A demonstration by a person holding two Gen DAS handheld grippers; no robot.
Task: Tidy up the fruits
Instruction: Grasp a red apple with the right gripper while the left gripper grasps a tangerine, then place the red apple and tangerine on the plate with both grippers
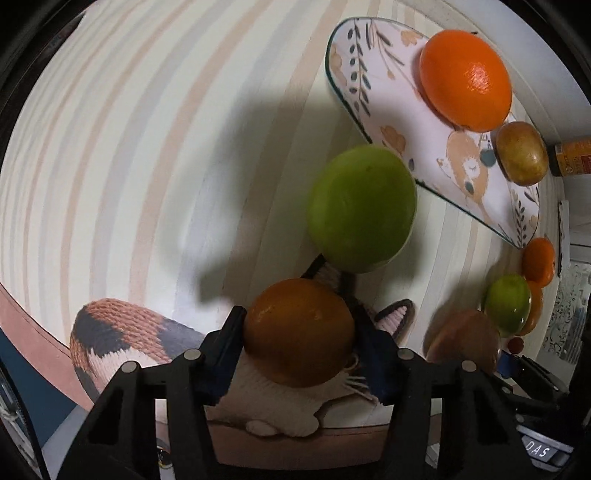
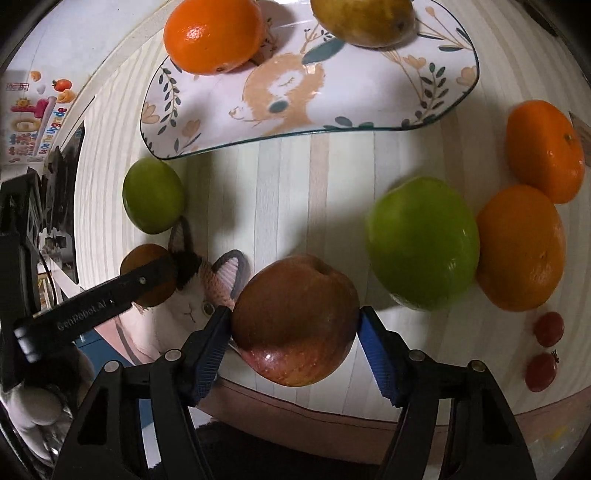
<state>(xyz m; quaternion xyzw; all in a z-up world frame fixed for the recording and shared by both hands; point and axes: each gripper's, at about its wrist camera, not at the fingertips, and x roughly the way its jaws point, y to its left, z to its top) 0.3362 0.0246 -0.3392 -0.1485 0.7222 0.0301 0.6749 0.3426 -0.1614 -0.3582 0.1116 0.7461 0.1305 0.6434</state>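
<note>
My left gripper (image 1: 299, 332) is shut on an orange (image 1: 299, 332), held over the cat picture on the mat. A green apple (image 1: 364, 206) lies just beyond it. The patterned plate (image 1: 399, 122) holds an orange (image 1: 465, 79) and a yellow-brown pear (image 1: 521, 153). My right gripper (image 2: 293, 321) is shut on a red apple (image 2: 295, 321) near the mat's front edge. In the right wrist view the plate (image 2: 369, 107) is ahead, with an orange (image 2: 214, 35) and the pear (image 2: 364, 20) on it. The left gripper (image 2: 147, 275) shows at left with its orange.
Right of the red apple lie a big green apple (image 2: 423, 242), two oranges (image 2: 521, 247) (image 2: 545, 151) and two small red fruits (image 2: 549, 328) (image 2: 541, 371). A smaller green apple (image 2: 153, 195) lies left. The striped mat (image 1: 147, 147) stretches to the left. A jar (image 1: 572, 155) stands behind the plate.
</note>
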